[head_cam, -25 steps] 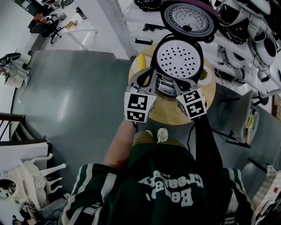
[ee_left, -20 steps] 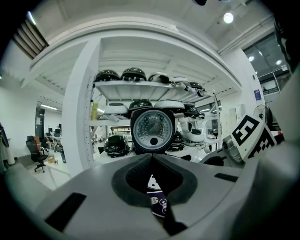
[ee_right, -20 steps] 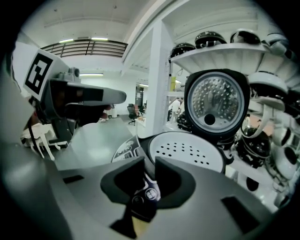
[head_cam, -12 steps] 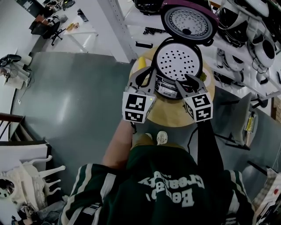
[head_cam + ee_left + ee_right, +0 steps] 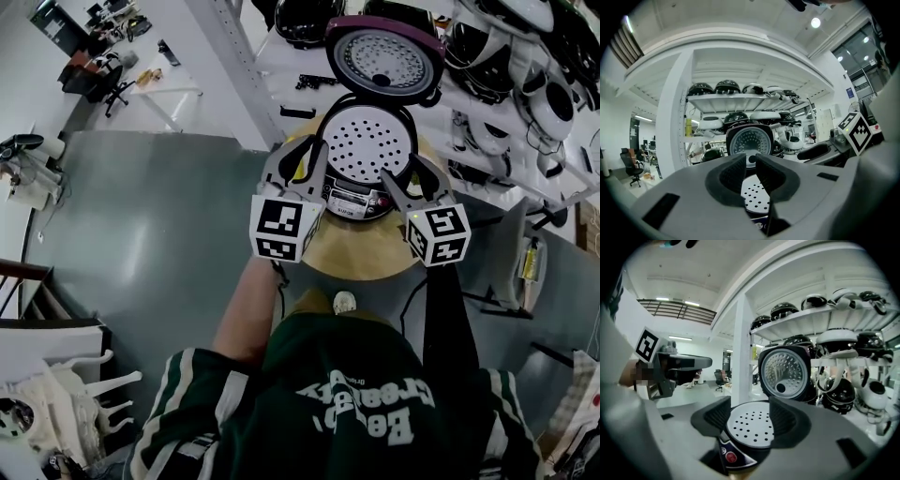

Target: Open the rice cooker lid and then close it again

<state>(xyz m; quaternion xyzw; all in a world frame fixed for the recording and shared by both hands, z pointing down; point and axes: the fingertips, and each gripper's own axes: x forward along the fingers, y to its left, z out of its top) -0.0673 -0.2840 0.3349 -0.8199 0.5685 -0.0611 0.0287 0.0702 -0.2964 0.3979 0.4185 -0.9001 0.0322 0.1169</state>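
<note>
The rice cooker (image 5: 354, 199) stands on a round wooden table (image 5: 361, 255) with its lid (image 5: 384, 54) swung fully up, so the perforated inner plate (image 5: 367, 139) shows. My left gripper (image 5: 298, 156) hovers at the cooker's front left. Its jaws are opening, a narrow gap apart, with nothing between them (image 5: 750, 164). My right gripper (image 5: 409, 171) hovers at the front right. Its jaws are opening wide and hold nothing (image 5: 750, 413). Beyond them I see the plate (image 5: 750, 425), the control panel (image 5: 733, 455) and the raised lid (image 5: 785, 372). Neither gripper touches the cooker.
White shelves (image 5: 511, 112) behind and to the right of the table hold several other rice cookers. A white post (image 5: 234, 66) stands at the back left. A yellow object (image 5: 300, 171) lies on the table by the left gripper. Grey floor (image 5: 150, 216) lies to the left.
Both grippers have lifted from the cooker's front edge, and their jaws went from shut to open, the right one much wider. The lid stays up.
</note>
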